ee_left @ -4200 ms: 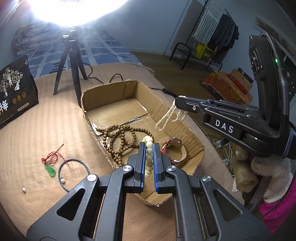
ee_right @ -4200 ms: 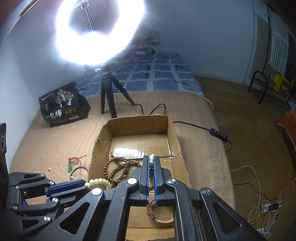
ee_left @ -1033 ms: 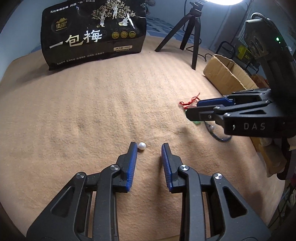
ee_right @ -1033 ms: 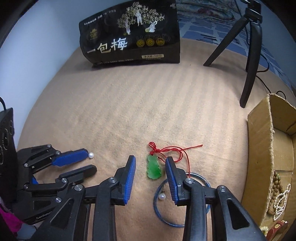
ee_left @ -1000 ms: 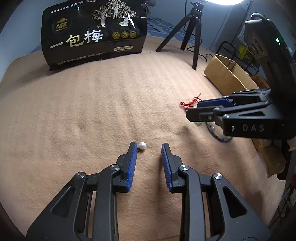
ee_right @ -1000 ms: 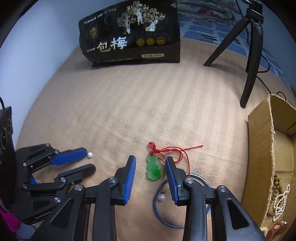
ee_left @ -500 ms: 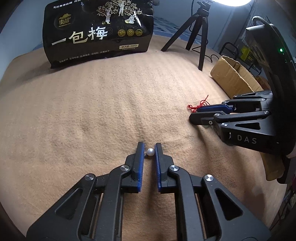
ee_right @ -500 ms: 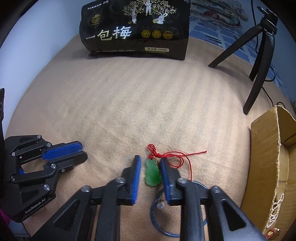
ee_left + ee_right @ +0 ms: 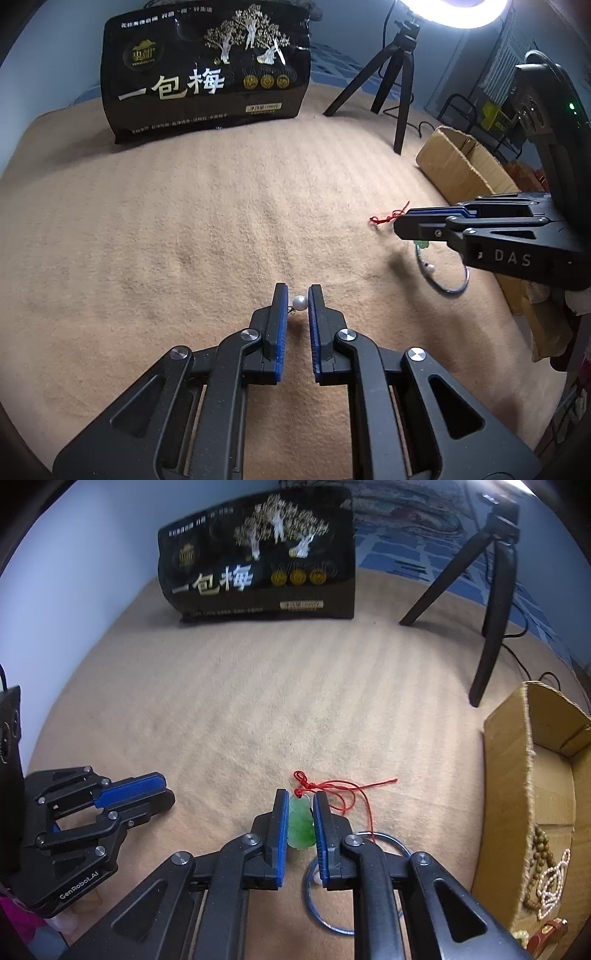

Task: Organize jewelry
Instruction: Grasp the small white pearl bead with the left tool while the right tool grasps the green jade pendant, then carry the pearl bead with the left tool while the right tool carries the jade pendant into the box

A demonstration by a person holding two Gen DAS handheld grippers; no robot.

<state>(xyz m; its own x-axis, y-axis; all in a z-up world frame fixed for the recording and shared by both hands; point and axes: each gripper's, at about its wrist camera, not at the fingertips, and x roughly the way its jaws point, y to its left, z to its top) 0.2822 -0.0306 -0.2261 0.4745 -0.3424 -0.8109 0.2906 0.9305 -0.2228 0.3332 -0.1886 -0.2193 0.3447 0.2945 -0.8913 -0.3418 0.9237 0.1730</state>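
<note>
My left gripper [image 9: 298, 293] is shut on a small white pearl earring [image 9: 300, 302], held at its fingertips just above the tan blanket. My right gripper [image 9: 301, 803] is shut on a green jade pendant [image 9: 301, 825] with a red cord [image 9: 341, 788] trailing to the right. In the left wrist view the right gripper [image 9: 400, 221] is at the right, with the red cord [image 9: 388, 216] showing beyond it. A thin blue bangle [image 9: 332, 912] with a small pearl lies under the right gripper; it also shows in the left wrist view [image 9: 443, 284].
A cardboard box [image 9: 517, 812] at the right holds wooden beads [image 9: 543, 853], a pearl strand and other jewelry. A black snack bag [image 9: 207, 70] stands at the back. A black tripod [image 9: 491, 590] with a ring light stands at the back right.
Both grippers have closed: the left on the pearl earring, the right on the jade pendant. Both have lifted slightly off the blanket.
</note>
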